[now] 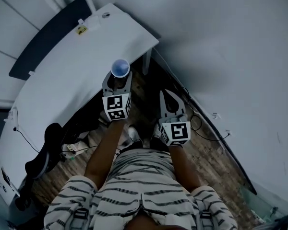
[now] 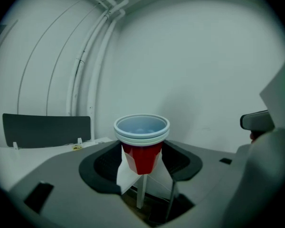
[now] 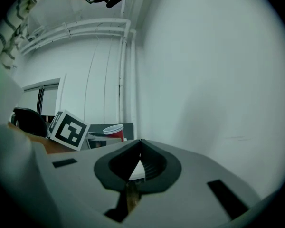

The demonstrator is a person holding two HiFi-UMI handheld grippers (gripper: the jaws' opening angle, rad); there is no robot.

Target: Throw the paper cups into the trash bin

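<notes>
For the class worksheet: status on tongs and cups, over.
Left tongs clamped on stacked red cups. Right tongs shut, empty. Trash bin not in view.

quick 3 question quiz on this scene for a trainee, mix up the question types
1. True or false: the right gripper holds a cup.
2. What stands between the jaws of the left gripper? A) stacked red cups B) a bottle C) nothing
3. Fill in: the right gripper's jaws are ____ (open or shut).

Key: 1 false; 2 A; 3 shut
</notes>
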